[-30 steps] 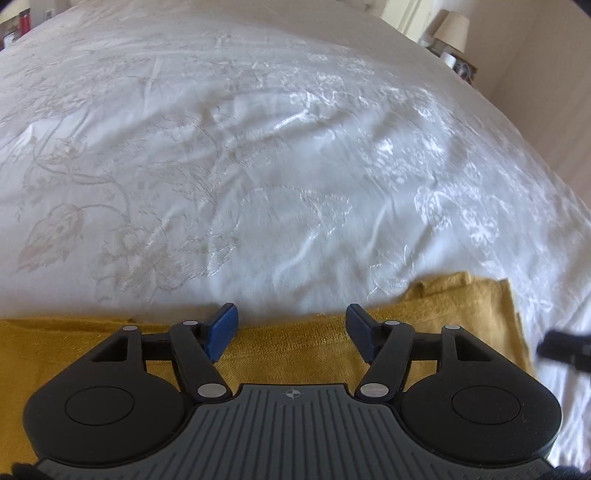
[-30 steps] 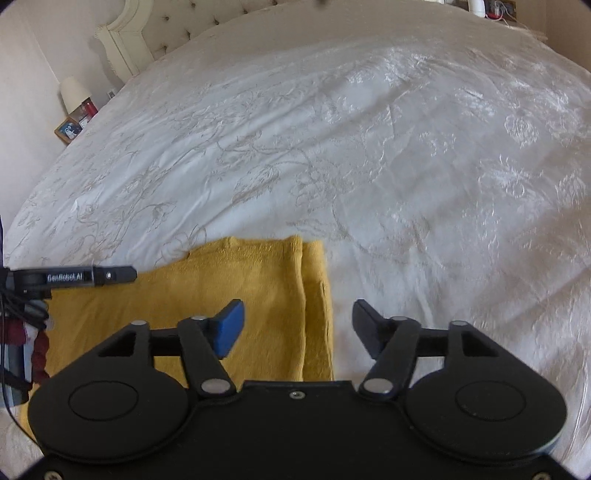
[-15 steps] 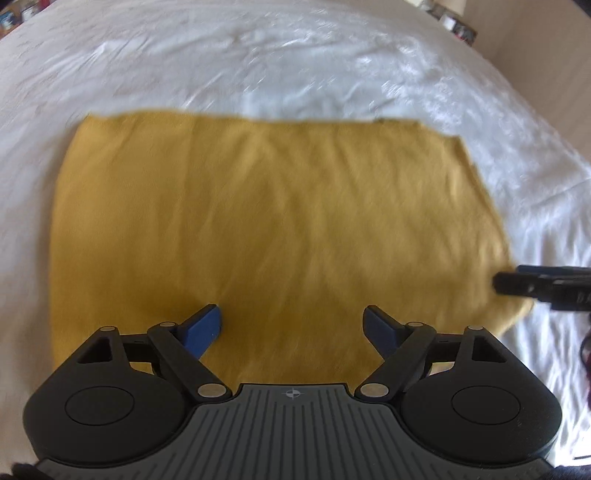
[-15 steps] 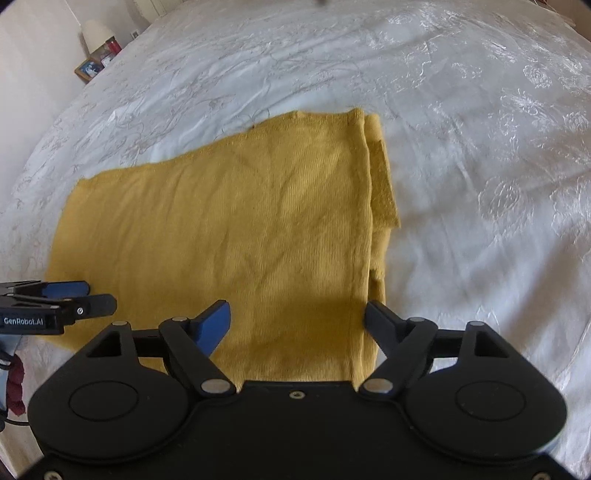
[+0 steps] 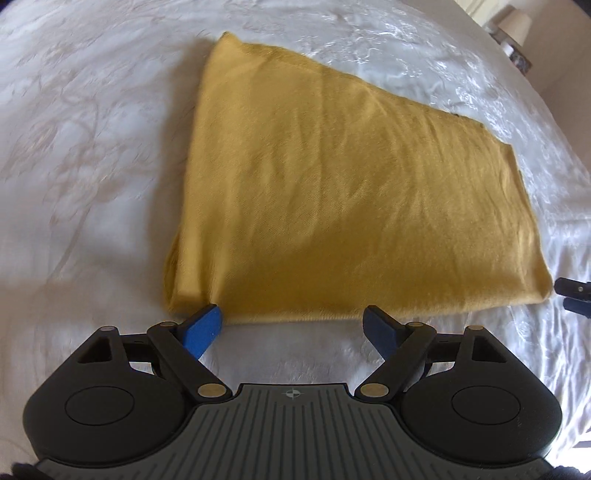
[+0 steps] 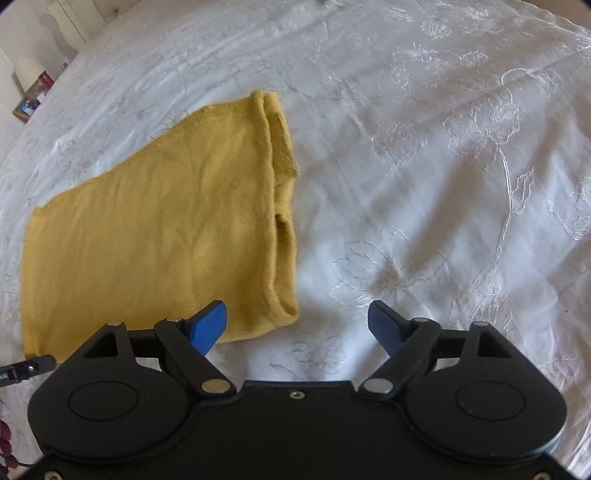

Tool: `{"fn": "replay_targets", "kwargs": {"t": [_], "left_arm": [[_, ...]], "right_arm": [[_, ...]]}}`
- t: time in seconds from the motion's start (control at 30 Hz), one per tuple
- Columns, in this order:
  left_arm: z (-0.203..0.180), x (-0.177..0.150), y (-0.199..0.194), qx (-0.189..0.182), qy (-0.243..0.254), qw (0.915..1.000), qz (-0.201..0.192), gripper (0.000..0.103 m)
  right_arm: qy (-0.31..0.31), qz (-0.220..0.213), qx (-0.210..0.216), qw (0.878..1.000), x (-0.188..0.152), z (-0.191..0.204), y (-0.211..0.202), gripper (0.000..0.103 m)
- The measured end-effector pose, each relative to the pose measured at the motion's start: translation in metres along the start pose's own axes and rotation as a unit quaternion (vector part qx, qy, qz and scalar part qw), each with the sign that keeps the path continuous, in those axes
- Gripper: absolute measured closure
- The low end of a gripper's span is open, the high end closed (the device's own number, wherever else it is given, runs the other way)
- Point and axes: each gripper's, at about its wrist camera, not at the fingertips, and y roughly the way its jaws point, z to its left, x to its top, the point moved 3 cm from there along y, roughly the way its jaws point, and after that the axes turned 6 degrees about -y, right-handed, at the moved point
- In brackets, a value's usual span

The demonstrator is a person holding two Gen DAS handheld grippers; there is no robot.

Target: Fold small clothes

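A mustard-yellow garment (image 5: 351, 192) lies folded flat on the bed, with its layered edges showing along the right side in the right wrist view (image 6: 155, 229). My left gripper (image 5: 291, 314) hovers open just off the garment's near edge, holding nothing. My right gripper (image 6: 297, 308) is over the garment's near right corner, which lies below the jaws and clear of the pads. Its jaws are opening. The right gripper's tip (image 5: 572, 291) shows at the edge of the left wrist view. The left gripper's finger (image 6: 26, 367) shows low on the left of the right wrist view.
A white embroidered bedspread (image 5: 74, 147) (image 6: 443, 184) covers the bed all around the garment. A lamp (image 5: 515, 24) and a small picture frame (image 6: 27, 105) stand beside the bed at its far end.
Both grippers have drawn back from the garment's far side to its near edge. Their jaws have widened, and the whole folded garment has come into view.
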Motion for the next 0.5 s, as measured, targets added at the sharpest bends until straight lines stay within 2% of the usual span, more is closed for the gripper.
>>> {"fn": "replay_targets", "kwargs": {"t": [0.1,0.23,0.3,0.37,0.5], "left_arm": [[0.015,-0.008,-0.006,-0.012,-0.028,0.9995,-0.002,0.018],[0.026,-0.015,-0.022,-0.031,-0.026,0.9992,-0.006,0.018],[0.031,-0.019,-0.031,-0.036,-0.021,0.9991,-0.007,0.017],[0.037,-0.024,-0.038,-0.039,-0.021,0.9990,-0.006,0.016],[0.053,-0.037,-0.052,-0.043,-0.031,0.9986,-0.002,0.016]], "right_arm": [[-0.021,-0.016,0.023,0.999,-0.003,0.030,-0.013,0.018],[-0.063,-0.022,0.052,0.996,-0.012,0.079,-0.013,0.018],[-0.083,-0.020,0.056,0.995,-0.018,0.100,-0.009,0.017],[-0.094,-0.015,0.057,0.994,-0.024,0.116,-0.003,0.009],[-0.107,-0.004,0.043,0.993,-0.027,0.137,0.009,0.008]]}}
